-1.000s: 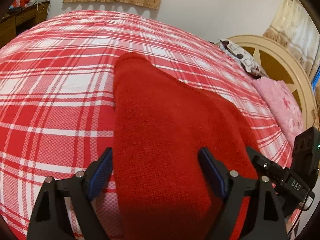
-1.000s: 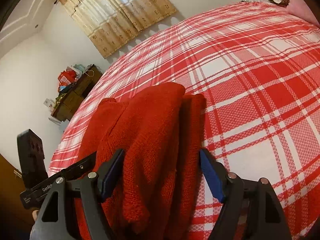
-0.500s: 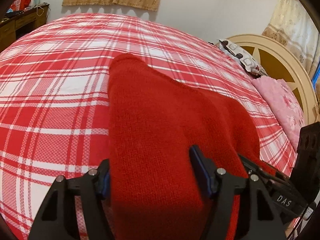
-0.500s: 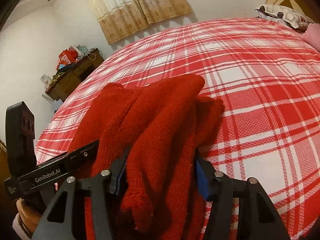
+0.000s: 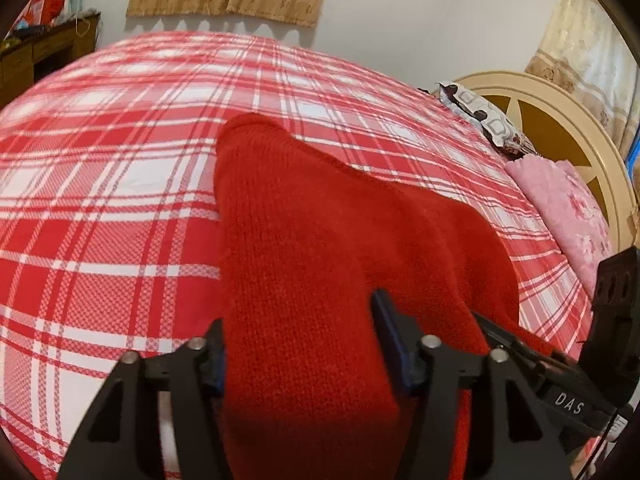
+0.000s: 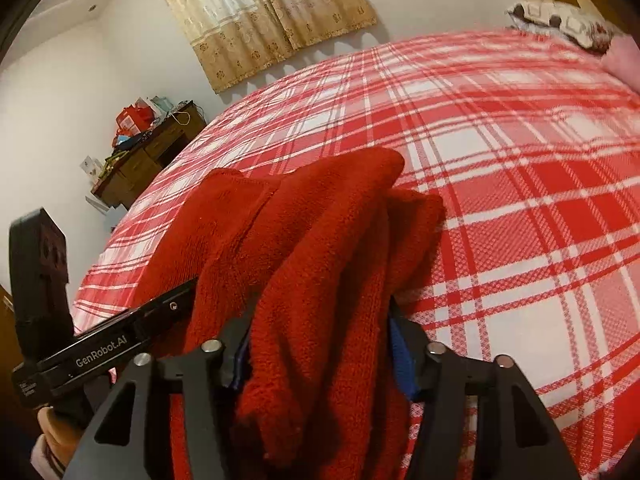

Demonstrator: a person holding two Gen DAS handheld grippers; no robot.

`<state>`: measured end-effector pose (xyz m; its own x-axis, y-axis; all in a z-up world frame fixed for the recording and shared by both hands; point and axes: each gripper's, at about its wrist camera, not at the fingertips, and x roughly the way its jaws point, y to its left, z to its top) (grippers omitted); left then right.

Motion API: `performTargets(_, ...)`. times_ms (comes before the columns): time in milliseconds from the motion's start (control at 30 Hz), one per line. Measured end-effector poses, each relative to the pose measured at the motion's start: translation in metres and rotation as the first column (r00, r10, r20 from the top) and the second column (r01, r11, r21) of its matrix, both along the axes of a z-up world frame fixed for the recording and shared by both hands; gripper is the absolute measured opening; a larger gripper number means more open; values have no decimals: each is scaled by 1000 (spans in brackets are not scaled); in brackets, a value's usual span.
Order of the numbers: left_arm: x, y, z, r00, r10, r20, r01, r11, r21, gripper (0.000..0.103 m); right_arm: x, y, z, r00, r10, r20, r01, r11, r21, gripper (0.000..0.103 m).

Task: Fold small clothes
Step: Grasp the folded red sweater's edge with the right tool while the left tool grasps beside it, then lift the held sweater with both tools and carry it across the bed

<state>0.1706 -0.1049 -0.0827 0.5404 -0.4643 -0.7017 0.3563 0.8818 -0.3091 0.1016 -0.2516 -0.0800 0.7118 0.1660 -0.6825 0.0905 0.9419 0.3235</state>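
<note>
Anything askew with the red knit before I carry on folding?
The red knit garment is bunched unevenly in the right gripper, with several thick layers wadded between its fingers. On the left gripper side it lies smooth. Nothing looks damaged.

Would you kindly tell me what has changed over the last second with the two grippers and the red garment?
Both grippers closed. The left gripper, open around the red knitted garment a second ago, now clamps it; the right gripper likewise shut on a bunched fold of it and tilted, lifting its view. The plaid bedspread, pillows and the garment's far end stayed put.
</note>
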Motion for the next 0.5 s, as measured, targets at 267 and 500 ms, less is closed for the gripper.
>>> performTargets(267, -3, -1, 5, 1000, 30, 3, -30, 999, 18, 47, -2, 8, 8, 1000, -22, 9, 23, 997, -76, 42)
performTargets(500, -20, -1, 19, 1000, 27, -2, -26, 996, 82, 43, -28, 4, 11, 998, -49, -25, 50, 998, 34, 38)
